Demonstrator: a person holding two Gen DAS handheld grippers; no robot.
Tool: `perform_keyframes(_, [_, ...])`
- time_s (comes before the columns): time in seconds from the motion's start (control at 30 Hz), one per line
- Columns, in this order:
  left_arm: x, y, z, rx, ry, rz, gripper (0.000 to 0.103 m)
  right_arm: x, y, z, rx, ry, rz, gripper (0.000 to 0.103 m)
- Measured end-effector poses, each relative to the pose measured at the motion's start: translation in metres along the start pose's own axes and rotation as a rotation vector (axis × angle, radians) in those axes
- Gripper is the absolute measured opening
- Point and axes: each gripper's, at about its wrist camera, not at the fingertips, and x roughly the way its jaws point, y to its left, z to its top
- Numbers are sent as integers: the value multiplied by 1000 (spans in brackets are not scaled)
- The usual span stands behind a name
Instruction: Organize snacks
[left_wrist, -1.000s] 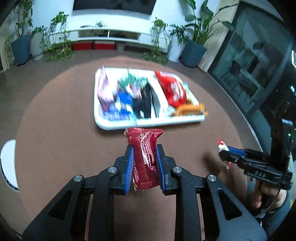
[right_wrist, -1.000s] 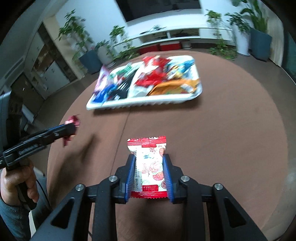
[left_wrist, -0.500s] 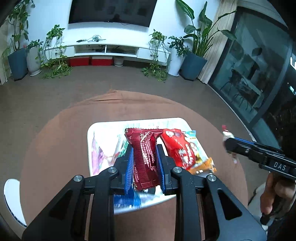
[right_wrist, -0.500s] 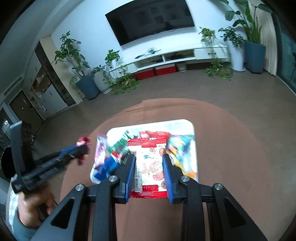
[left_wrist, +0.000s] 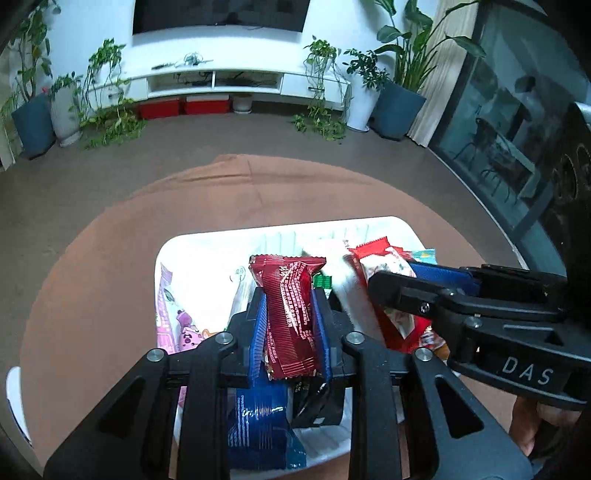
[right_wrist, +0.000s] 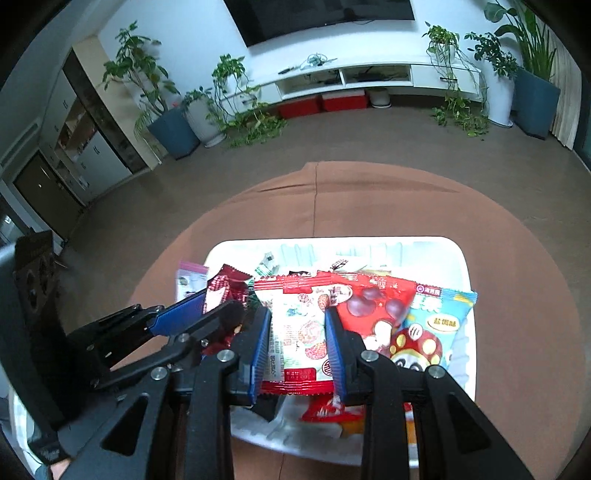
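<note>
dark red snack packet (left_wrist: 291, 317) | crinkled, glossy | clamped in left gripper (left_wrist: 290, 325)

Both views were evenly lit by soft indoor light, with a cool bluish cast. The white wall (left_wrist: 332, 22) at the top glowed brightest, near overexposed. The white tray (right_wrist: 463, 266) was washed out, its ribs faint. Fisheye bending curved the floor and furniture, and black vignetting filled the corners. Snack wrappers showed small glints. Nearby packets looked slightly smeared in the left view's middle right.
</note>
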Motion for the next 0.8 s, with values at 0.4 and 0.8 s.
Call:
perform_keyframes(0.4, [35, 5, 0, 15, 11, 29, 58, 16, 6, -2, -40, 22, -37, 34])
perform_keyframes(0.8, [27, 3, -2, 25, -11, 66, 70, -2, 3, -5, -22, -15, -30, 34])
